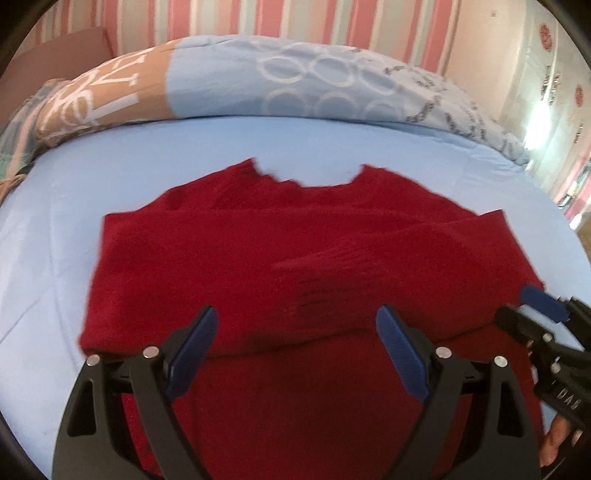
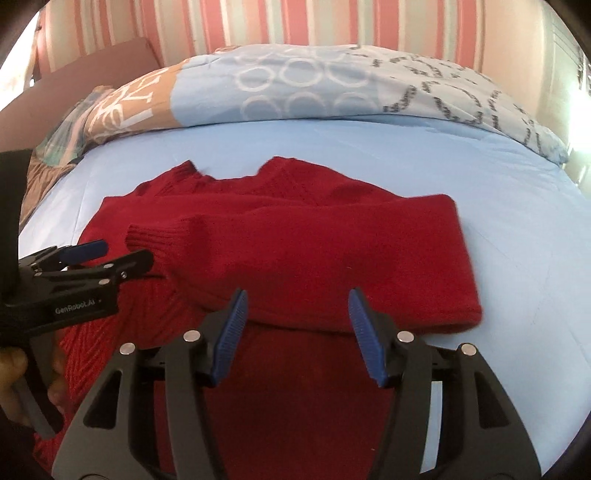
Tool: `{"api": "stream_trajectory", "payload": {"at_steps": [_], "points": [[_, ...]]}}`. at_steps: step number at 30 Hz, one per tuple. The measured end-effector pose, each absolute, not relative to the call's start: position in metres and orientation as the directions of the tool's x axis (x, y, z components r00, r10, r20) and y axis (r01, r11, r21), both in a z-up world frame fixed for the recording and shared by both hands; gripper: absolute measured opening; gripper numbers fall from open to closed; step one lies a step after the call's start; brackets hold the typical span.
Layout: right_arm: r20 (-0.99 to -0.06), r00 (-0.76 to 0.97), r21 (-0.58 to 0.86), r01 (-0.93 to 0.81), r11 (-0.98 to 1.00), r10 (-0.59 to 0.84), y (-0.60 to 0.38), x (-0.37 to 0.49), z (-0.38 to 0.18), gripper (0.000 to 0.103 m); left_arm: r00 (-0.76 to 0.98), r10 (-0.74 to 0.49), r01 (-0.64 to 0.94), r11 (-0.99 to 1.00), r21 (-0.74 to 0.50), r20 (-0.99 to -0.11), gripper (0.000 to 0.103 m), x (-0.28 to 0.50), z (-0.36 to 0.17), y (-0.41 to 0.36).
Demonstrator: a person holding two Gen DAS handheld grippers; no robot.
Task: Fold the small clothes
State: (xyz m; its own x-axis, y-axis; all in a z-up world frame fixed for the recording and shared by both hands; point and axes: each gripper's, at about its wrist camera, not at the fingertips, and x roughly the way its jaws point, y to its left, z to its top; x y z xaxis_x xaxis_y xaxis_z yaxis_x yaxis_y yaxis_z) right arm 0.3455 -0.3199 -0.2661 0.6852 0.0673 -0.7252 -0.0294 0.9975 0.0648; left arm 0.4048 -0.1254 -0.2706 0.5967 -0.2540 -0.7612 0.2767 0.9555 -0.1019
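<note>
Red sweater point(image 1: 236, 258) lying flat on the light blue bed sheet point(image 1: 55, 229), neckline toward the patterned duvet point(image 1: 229, 81), both sleeves folded in across the chest, ribbed cuff point(image 1: 317, 280) on top. Left gripper point(image 1: 297, 325) just above the lower half, fingers spread wide, nothing between them. Right gripper point(image 2: 295, 306) hanging over the sweater's right side, fingers about half open, gripping nothing either. Hand point(image 2: 11, 369) on the left gripper's handle at the right view's edge. Striped wall point(image 2: 295, 22) behind

Black claws point(image 1: 297, 343), blue ribbed pads point(image 2: 231, 332), silver screws, "GenRobot.AI" mark.
</note>
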Motion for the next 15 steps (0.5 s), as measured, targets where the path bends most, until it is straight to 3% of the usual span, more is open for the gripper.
{"api": "stream_trajectory", "payload": {"at_steps": [2, 3, 4, 5, 9, 15], "points": [[-0.732, 0.680, 0.063, -0.011, 0.998, 0.054, -0.326, 0.345, -0.269, 0.058, 0.594, -0.260, 0.294, 0.951, -0.096, -0.761, 0.085, 0.408, -0.271, -0.136], [-0.733, 0.678, 0.060, -0.002, 0.998, 0.046, -0.328, 0.345, -0.271, 0.058, 0.588, -0.257, 0.306, 0.948, -0.083, -0.767, 0.060, 0.411, -0.273, -0.143], [-0.733, 0.679, 0.060, 0.003, 0.998, 0.042, -0.331, 0.344, -0.272, 0.058, 0.575, -0.257, 0.316, 0.945, -0.078, -0.777, 0.046, 0.414, -0.275, -0.147], [-0.731, 0.682, 0.061, 0.007, 0.998, 0.040, -0.333, 0.343, -0.272, 0.058, 0.570, -0.244, 0.312, 0.948, -0.068, -0.785, 0.043, 0.416, -0.276, -0.149], [-0.719, 0.695, 0.060, 0.023, 0.998, 0.027, -0.339, 0.342, -0.272, 0.058, 0.575, -0.241, 0.300, 0.951, -0.073, -0.782, 0.012, 0.423, -0.274, -0.142], [-0.668, 0.744, 0.047, 0.072, 0.996, -0.022, -0.348, 0.338, -0.258, 0.069, 0.660, -0.188, 0.280, 0.960, 0.006, -0.728, 0.009, 0.419, -0.246, -0.124]]}}
